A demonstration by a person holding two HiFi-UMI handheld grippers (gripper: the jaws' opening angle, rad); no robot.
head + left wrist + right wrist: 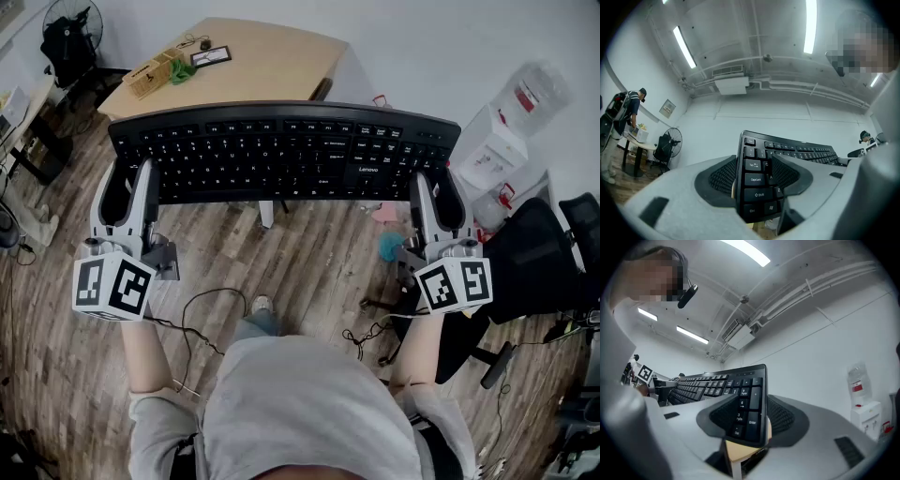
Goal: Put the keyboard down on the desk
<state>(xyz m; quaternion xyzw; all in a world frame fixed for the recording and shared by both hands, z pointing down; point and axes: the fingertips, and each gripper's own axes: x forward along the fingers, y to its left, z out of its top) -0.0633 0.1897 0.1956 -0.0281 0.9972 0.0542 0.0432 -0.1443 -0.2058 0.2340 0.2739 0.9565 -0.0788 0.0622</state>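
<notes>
A black full-size keyboard (281, 155) hangs level in the air, keys up, in front of the light wooden desk (272, 61). My left gripper (127, 192) is shut on its left end, with the pads on either side of the edge by the Caps Lock and Shift keys (757, 180). My right gripper (439, 199) is shut on the right end, clamping the number-pad edge (747, 416). In both gripper views the keyboard (801, 152) runs away from the jaws toward the other gripper, and the rest of the keyboard (705, 385) shows the same way. Wooden floor lies below it.
On the desk's left end sit a wooden box (148, 75), a green item (181, 71) and a small framed card (211, 56). A water dispenser (506, 131) and a black office chair (544, 262) stand at the right. Cables (202, 309) trail on the floor; a fan (73, 23) stands far left.
</notes>
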